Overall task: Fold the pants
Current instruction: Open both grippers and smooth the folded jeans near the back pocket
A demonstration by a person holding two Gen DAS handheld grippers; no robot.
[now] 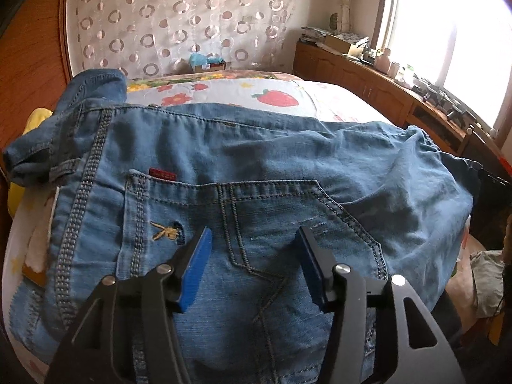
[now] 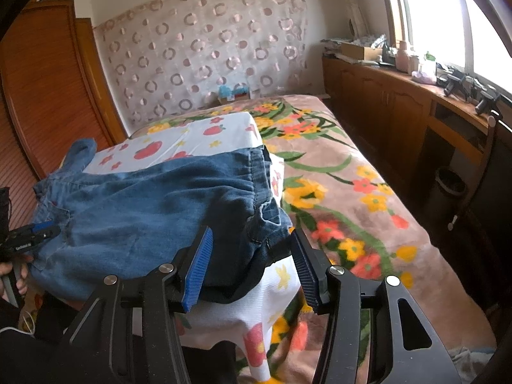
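Note:
Blue denim pants (image 1: 243, 172) lie folded over on a strawberry-print cloth (image 1: 224, 94) on the bed. In the left wrist view the back pocket with a yellow embroidery faces me. My left gripper (image 1: 254, 240) is open just above the pocket, holding nothing; it also shows in the right wrist view (image 2: 44, 228) at the pants' left end. In the right wrist view the pants (image 2: 153, 211) spread from left to the elastic waistband at the right. My right gripper (image 2: 251, 236) is open, its jaws either side of the waistband end, empty.
A floral blanket (image 2: 336, 176) covers the bed to the right. A wooden cabinet (image 2: 400, 112) with clutter runs under the window. A wooden wardrobe (image 2: 38, 96) stands at the left. A patterned curtain (image 2: 208, 48) hangs behind. A yellow cloth (image 1: 38, 121) lies left of the pants.

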